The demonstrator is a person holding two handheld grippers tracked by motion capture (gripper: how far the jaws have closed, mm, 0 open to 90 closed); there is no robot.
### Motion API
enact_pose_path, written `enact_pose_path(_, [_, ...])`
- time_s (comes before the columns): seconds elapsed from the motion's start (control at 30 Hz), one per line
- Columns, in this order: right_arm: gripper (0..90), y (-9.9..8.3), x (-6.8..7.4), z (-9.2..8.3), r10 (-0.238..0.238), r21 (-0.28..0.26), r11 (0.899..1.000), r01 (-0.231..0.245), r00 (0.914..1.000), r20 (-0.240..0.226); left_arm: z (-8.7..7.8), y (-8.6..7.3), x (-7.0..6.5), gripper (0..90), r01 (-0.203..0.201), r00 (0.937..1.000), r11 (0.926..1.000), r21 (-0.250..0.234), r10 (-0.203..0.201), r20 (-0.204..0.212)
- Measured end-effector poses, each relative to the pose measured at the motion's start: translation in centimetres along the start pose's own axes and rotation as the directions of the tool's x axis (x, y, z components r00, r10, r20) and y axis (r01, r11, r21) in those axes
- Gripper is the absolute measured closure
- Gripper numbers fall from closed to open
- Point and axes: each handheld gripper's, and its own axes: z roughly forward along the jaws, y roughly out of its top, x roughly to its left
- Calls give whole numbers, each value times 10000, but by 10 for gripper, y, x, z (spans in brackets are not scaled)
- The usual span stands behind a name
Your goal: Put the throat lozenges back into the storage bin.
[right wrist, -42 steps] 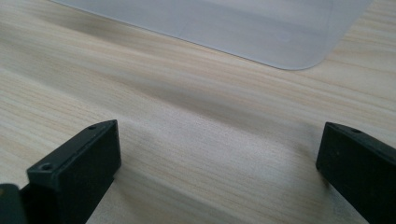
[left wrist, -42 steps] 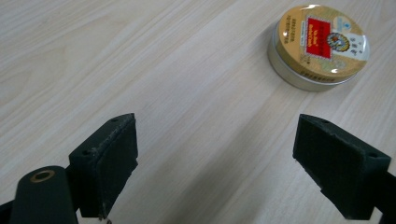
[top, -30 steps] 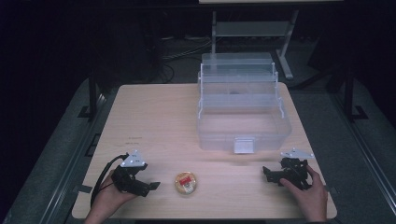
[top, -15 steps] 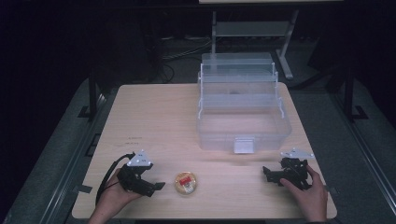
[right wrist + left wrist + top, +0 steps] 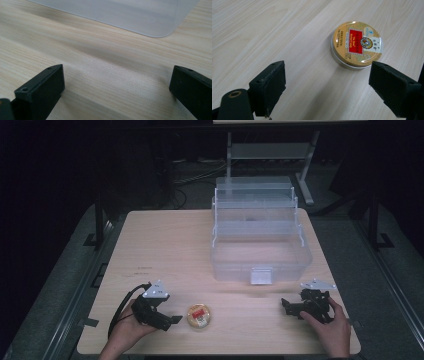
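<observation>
- One small round gold tin with a red label [image 5: 199,315] lies flat on the pale wooden table [image 5: 170,245], near the front edge, left of centre; lid up, nothing touching it.
- Round shape means no long axis, so any approach angle across its width should suit the jaws.
- Left gripper [image 5: 172,319] sits at about 9 o'clock from the tin, tips just beside it but apart; it is clearly the nearer of the two.
- In the left gripper view the tin [image 5: 356,44] lies ahead at roughly 1 o'clock from the gap midpoint [image 5: 334,88], past the tips and not yet between them.
- Left jaws stand wide apart, holding nothing; the gap looks wider than the tin.
- Likely next move: push forward with a slight swing right so the tin centres in the gap, then close.
- Right gripper [image 5: 286,306] rests at about 3 o'clock from the tin, well apart, held by the person's hand [image 5: 334,330].
- Right jaws also spread wide and empty, seen in the right gripper view [image 5: 116,86].
- Clear plastic tiered box [image 5: 260,240] stands open at about 1 o'clock from the tin, well apart.
</observation>
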Motion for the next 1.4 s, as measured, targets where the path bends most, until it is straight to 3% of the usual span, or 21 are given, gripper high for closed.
enact_pose_path(0.6, [0,0,0,0,3,2,10000,-3,10000,2,14,17,-10,135,-462,9983,9989,43,460,349])
enact_pose_path(1.4, [0,0,0,0,4,1,10000,-4,10000,1,40,38,-23,134,-1041,9904,9929,583,981,976])
